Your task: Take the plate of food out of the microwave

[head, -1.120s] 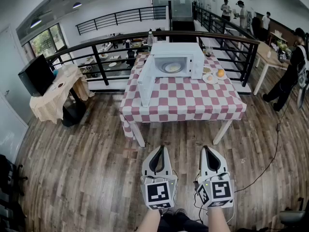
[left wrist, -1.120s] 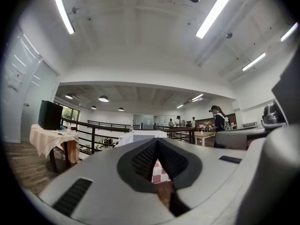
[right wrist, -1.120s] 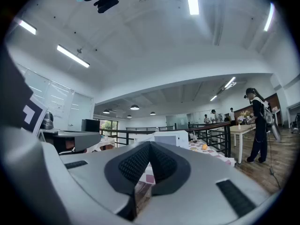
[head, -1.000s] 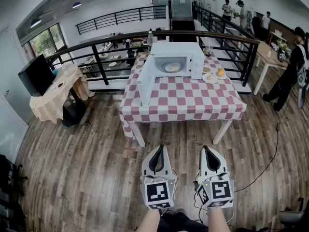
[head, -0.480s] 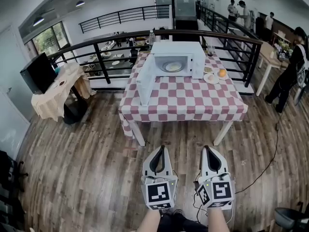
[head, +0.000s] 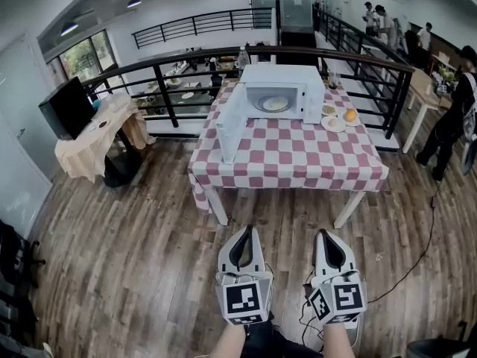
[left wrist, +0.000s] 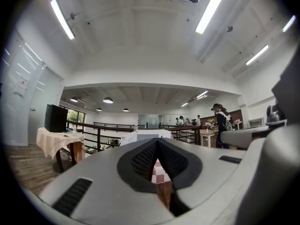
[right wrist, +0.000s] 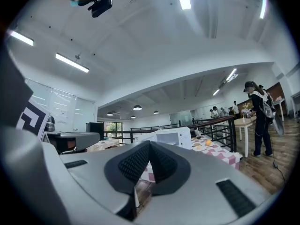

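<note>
Grey fingers (left wrist: 93,172) pressed together, holding nothing, on left gripper (head: 242,231) and right gripper (head: 323,234).

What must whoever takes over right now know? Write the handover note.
Grip state: left tongs shut, empty; right tongs shut, empty. Both held low over the floor, short of the table.
The microwave stands on the table, its door swung open, the plate of food inside.
Done: door open.
To do: walk up, grip the plate, lift it out.
</note>
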The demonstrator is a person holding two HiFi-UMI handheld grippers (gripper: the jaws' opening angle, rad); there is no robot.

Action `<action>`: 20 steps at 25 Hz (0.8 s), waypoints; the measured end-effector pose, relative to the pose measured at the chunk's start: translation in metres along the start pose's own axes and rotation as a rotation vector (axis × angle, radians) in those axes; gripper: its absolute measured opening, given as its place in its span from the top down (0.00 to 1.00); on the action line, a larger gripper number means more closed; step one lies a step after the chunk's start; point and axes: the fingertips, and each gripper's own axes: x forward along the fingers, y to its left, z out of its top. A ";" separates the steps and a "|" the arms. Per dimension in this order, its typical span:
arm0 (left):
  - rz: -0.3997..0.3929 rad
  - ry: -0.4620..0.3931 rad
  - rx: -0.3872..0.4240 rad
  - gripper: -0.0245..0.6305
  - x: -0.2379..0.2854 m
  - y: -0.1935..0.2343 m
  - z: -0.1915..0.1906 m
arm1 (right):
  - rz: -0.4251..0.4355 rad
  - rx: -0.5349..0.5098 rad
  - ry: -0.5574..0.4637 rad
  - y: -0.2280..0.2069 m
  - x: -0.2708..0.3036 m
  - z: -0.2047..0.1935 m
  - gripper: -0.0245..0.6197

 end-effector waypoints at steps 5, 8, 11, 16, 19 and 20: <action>0.009 0.009 -0.015 0.92 0.014 0.005 -0.005 | 0.028 -0.011 0.017 0.003 0.015 -0.003 0.97; 0.013 0.020 -0.036 0.92 0.030 0.008 -0.012 | 0.041 -0.022 0.016 0.001 0.030 -0.002 0.97; 0.005 0.018 -0.032 0.92 0.049 0.011 -0.016 | 0.040 -0.035 0.011 -0.003 0.050 -0.003 0.97; -0.007 0.022 -0.029 0.92 0.093 0.022 -0.022 | 0.028 -0.041 0.006 -0.014 0.094 -0.003 0.97; -0.014 0.027 -0.032 0.92 0.121 0.031 -0.024 | 0.015 -0.037 0.008 -0.021 0.122 -0.003 0.97; -0.018 0.028 -0.033 0.92 0.130 0.034 -0.024 | 0.010 -0.035 0.010 -0.024 0.132 -0.003 0.97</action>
